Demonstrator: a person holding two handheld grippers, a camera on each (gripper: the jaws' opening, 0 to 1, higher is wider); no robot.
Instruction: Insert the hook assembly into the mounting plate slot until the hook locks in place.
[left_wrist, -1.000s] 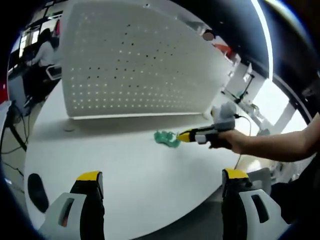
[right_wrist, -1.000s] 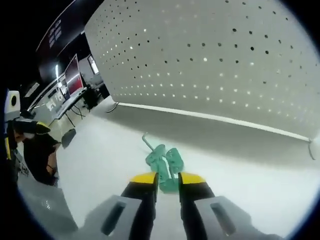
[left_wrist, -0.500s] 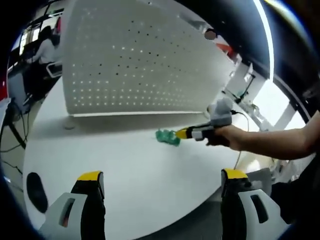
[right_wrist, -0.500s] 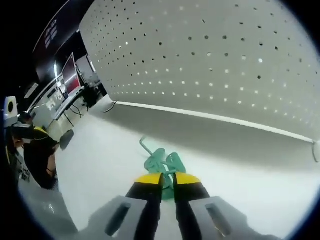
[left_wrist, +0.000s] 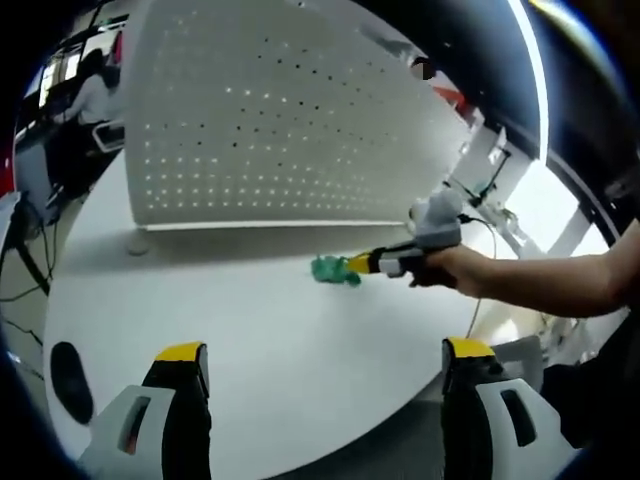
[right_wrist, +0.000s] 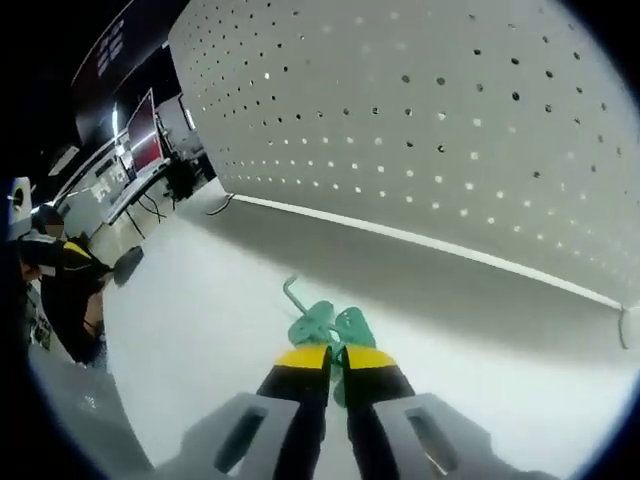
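Observation:
A green plastic hook assembly with a thin bent wire end sits just over the white table, and my right gripper is shut on it. In the left gripper view the same green hook assembly shows mid-table at the tip of the right gripper, held by a person's hand. The white perforated mounting plate stands upright at the back of the table, seen close as the mounting plate beyond the hook. My left gripper is open near the table's front edge, holding nothing.
The round white table has bare surface between the hook and the plate. A dark oval mark lies at the table's left edge. A seated person and desks with monitors are in the background.
The right gripper's jaws have closed fully on the green hook assembly and lifted it slightly toward the plate. The left gripper has stayed still.

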